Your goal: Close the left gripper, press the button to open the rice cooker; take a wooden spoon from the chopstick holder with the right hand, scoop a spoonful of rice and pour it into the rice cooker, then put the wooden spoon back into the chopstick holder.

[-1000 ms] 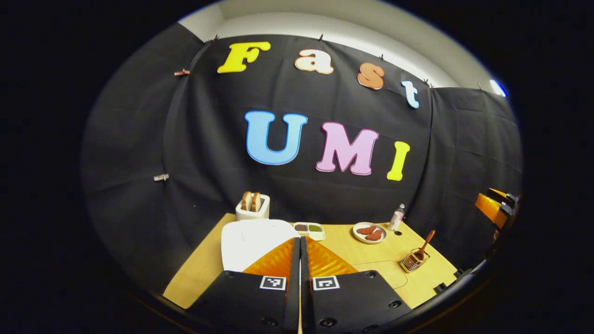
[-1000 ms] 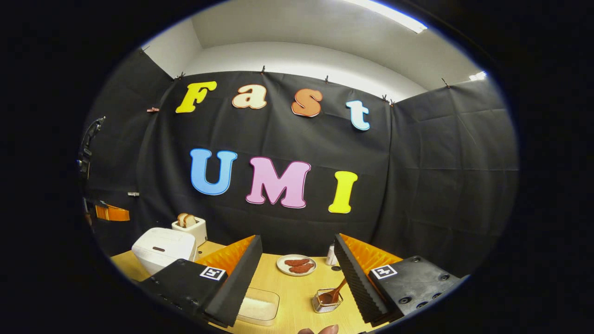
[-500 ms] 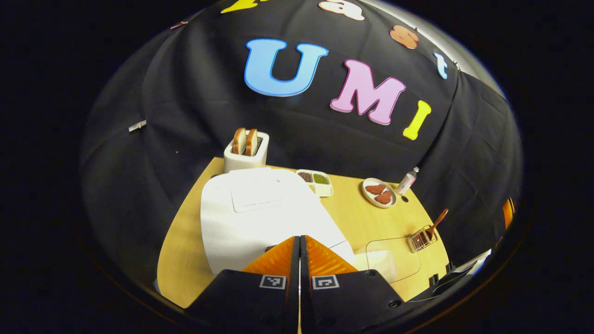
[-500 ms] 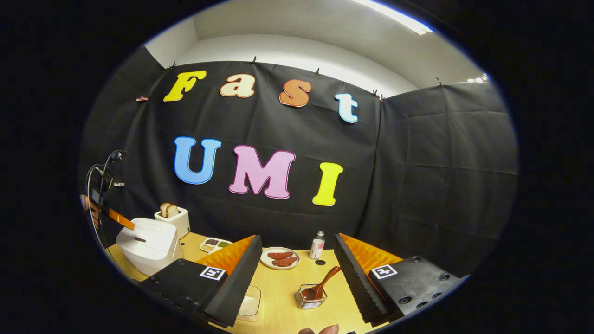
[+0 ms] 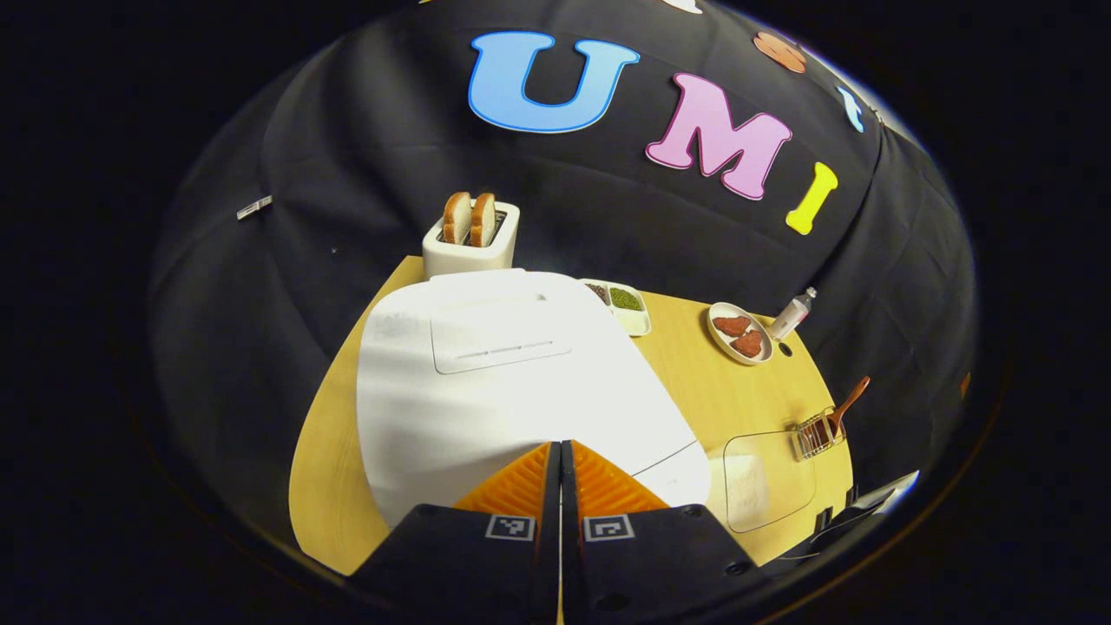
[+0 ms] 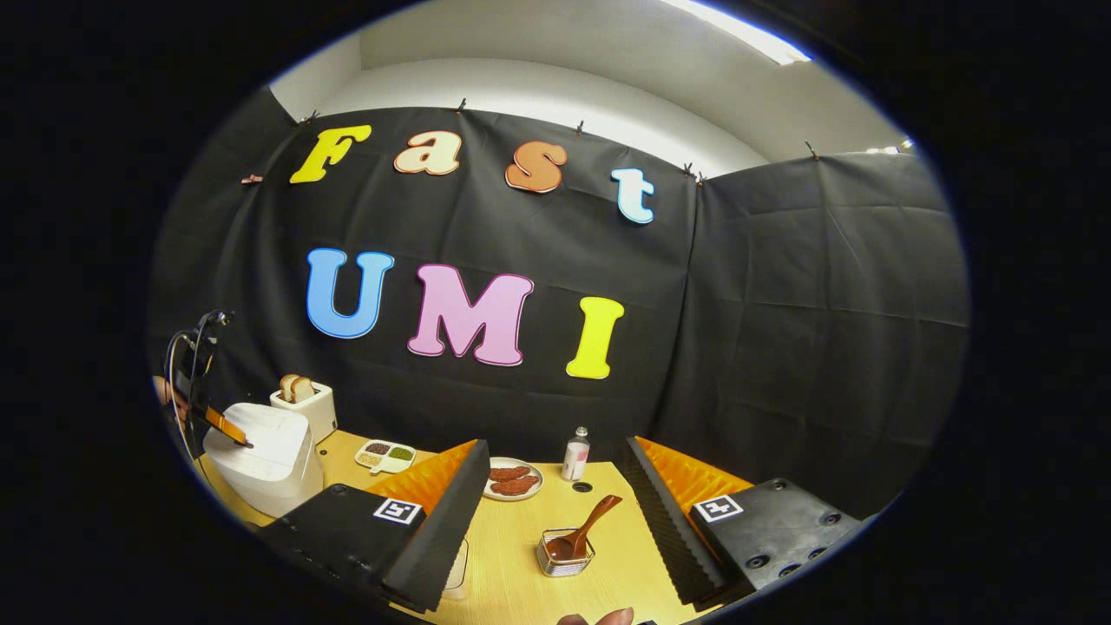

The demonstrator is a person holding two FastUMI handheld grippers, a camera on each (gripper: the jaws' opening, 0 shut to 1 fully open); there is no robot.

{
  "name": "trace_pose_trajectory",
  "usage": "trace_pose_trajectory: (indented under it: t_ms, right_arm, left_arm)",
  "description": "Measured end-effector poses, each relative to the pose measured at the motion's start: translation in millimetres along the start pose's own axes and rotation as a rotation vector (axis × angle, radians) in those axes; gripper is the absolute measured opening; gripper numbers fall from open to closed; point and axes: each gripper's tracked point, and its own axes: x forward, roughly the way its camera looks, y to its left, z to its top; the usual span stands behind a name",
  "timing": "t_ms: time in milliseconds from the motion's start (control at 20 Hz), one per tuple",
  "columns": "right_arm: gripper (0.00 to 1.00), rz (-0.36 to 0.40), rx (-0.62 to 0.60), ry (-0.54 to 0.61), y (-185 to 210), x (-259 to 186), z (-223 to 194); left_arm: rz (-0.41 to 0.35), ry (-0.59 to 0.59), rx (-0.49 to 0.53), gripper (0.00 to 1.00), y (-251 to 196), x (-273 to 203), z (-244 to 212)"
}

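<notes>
Over the rice cooker: the left gripper (image 5: 560, 451) hangs with its fingers pressed flat together, nothing between them, tips at the front edge of the lid.
Rice cooker (image 5: 512, 382): white, lid down, standing at the left end of the bench (image 5: 330, 469); whether the tips touch the lid, I cannot tell.
Same cooker from the right gripper view (image 6: 260, 456): the left gripper (image 6: 227, 428) shows at its top, tips on or just above the lid.
Right gripper (image 6: 555, 495): fingers spread wide, gripping nothing, held above the bench well to the right of the rice cooker.
Chopstick holder (image 6: 562, 553): a small wire basket on the bench, seen between the open fingers; in the left gripper view it sits far right of the cooker (image 5: 816, 434).
Wooden spoon (image 6: 586, 531): bowl down in the chopstick holder, handle leaning up and to the right (image 5: 846, 404).
Rice container (image 5: 768, 477): clear box with white rice, just right of the rice cooker, next to the chopstick holder.
Toaster (image 5: 471, 234): white, two bread slices standing in it, right behind the rice cooker.
Divided dish (image 5: 621, 304): dark and green fillings, beside the cooker's rear right corner.
Plate (image 5: 740, 332): two reddish pieces on it, farther right of the cooker.
Small bottle (image 5: 792, 312): just beyond the plate.
</notes>
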Motion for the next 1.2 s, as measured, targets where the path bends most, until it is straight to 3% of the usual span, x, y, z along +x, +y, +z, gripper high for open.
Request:
trace_pose_trajectory:
  t_ms: [250, 450, 650, 850, 900, 1050, 1200]
  right_arm:
    - [0.98, -0.022, 0.011, 0.006, -5.8, 0.8, -4.7]
    - [0.98, -0.031, -0.005, -0.007, -11.5, -1.9, -1.4]
    - [0.98, -0.047, -0.011, -0.012, -20.5, -9.3, -0.7]
    - [0.98, -0.059, -0.005, 0.003, -27.8, -15.4, -8.3]
    - [0.98, -0.059, -0.006, 0.004, -29.5, -16.4, -9.2]
    - [0.98, -0.047, -0.013, 0.002, -35.5, -14.8, -11.8]
    - [0.98, -0.009, 0.003, 0.008, -41.9, -6.0, -19.0]
  left_arm:
    - [-0.008, 0.069, -0.024, 0.07, 1.4, 1.0, -14.3]
    - [-0.008, 0.052, -0.047, 0.08, 1.9, -1.3, -9.7]
    - [0.016, -0.116, -0.093, 0.07, -2.3, -26.3, 27.7]
    - [0.081, -0.404, 0.025, 0.11, -7.2, -79.0, 92.2]
    - [0.093, -0.479, 0.065, 0.17, -13.4, -95.9, 107.5]
    - [0.116, -0.619, 0.155, 0.8, -37.8, -139.8, 120.9]
    - [0.159, -0.7, 0.182, 0.9, -57.0, -171.8, 113.9]
